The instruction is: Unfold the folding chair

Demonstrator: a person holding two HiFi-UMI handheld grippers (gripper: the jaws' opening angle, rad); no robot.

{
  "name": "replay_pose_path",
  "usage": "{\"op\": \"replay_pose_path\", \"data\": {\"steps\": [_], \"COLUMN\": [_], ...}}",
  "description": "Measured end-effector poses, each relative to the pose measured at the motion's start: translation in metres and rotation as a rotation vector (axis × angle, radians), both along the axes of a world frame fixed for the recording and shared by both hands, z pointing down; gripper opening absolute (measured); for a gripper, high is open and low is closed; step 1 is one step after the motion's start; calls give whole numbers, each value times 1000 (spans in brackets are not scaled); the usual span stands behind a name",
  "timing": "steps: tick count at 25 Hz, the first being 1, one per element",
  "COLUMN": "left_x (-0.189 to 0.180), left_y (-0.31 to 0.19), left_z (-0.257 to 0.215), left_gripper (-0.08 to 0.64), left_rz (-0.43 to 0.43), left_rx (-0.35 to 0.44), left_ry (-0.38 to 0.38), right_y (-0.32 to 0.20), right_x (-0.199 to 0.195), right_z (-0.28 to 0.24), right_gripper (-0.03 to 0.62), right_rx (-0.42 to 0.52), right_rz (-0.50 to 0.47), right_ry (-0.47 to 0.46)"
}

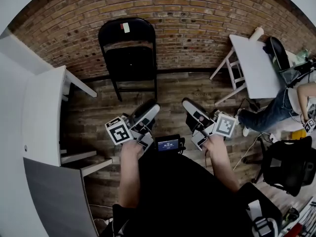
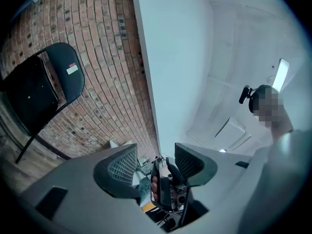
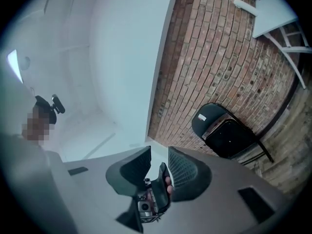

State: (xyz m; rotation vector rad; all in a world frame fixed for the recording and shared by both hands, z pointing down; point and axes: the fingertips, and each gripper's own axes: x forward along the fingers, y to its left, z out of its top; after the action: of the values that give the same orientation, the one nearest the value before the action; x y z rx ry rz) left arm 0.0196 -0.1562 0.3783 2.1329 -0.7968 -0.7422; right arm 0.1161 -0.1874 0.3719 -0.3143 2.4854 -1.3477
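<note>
A: Where is the chair [image 1: 129, 58]?
B: Folded, leaning on the brick wall [image 1: 197, 14], well ahead of our fingers [image 2: 122, 165].
A: And our fingers?
B: Spread and empty on the left gripper [image 1: 149, 111] and the right gripper [image 1: 190, 107], ready to reach.

- The chair [image 1: 129, 53], at 12 o'clock in the head view: the print on its label [image 1: 126, 27] is too small to read.
- The screen [image 1: 168, 143] at centre: its digits are too small to make out.
- The seated person [image 1: 276, 107] at 3 o'clock is cut by the rim (only legs and a forearm show).
- The wearer's dark top [image 1: 182, 196] hides the floor [image 1: 98, 112] at 6 o'clock.
- Left gripper view: the chair's left side and feet fade into the dark rim at 9 o'clock.
</note>
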Motion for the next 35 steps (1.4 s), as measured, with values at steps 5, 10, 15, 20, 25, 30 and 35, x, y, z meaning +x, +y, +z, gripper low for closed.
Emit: {"op": "replay_pose_path", "data": {"steps": [5, 10, 15, 20, 25, 30, 35], "left_x": [-52, -98, -128, -138, -150, -164, -178], "left_y": [-45, -70, -92, -105, -134, -181, -239], "left_z": [-10, -12, -1, 13, 23, 33, 29], "left_gripper": [258, 258, 258, 258, 258, 258, 258], "left_rz": [8, -6, 23, 39, 19, -34, -115], "left_rx": [16, 18, -1, -41, -70, -100, -110], "left_ry": [33, 73, 94, 102, 96, 89, 63], "right_y": [-43, -65, -85, -98, -132, -184, -250], "right_x": [-47, -89, -125, -143, -155, -167, -176], "right_z": [-14, -19, -13, -5, 1, 12, 17], "right_gripper": [92, 92, 92, 92, 92, 92, 92], "right_rx": [34, 37, 27, 4, 14, -5, -17], "right_rz": [10, 8, 22, 19, -7, -54, -119], "right_ry": [54, 81, 99, 86, 70, 57, 56]}}
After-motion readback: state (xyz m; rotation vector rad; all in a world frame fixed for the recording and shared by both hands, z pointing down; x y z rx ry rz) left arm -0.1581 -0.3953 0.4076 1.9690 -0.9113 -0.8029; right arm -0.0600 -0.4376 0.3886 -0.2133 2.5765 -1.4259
